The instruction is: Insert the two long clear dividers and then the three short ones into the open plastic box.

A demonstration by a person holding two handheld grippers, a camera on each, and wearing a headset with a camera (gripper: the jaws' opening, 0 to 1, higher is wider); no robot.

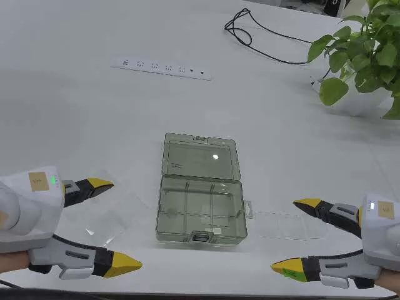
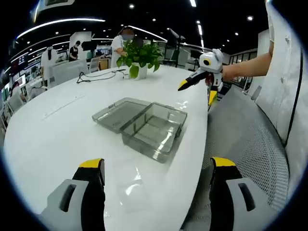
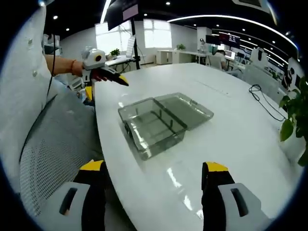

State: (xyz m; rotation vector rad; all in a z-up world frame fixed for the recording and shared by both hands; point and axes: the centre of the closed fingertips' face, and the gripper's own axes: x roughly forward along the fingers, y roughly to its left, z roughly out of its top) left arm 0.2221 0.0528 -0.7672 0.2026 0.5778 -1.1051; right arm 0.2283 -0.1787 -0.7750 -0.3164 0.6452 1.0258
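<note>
The open plastic box (image 1: 164, 212) sits mid-frame on the white bench (image 1: 75, 119), with its lid lying flat behind it. Clear dividers (image 1: 103, 215) lie just left of it and more clear pieces (image 1: 275, 220) just right. The left gripper (image 1: 123, 224) at lower left and the right gripper (image 1: 286, 234) at lower right hover with jaws wide, holding nothing.

White table (image 1: 75, 112) holds box (image 1: 201, 209), dividers (image 1: 284, 225), power strip (image 1: 161, 68) (and cable (image 1: 262, 44)).

Bright overhead lighting; glare on box lid (image 1: 201, 156); fisheye edges warped.
</note>
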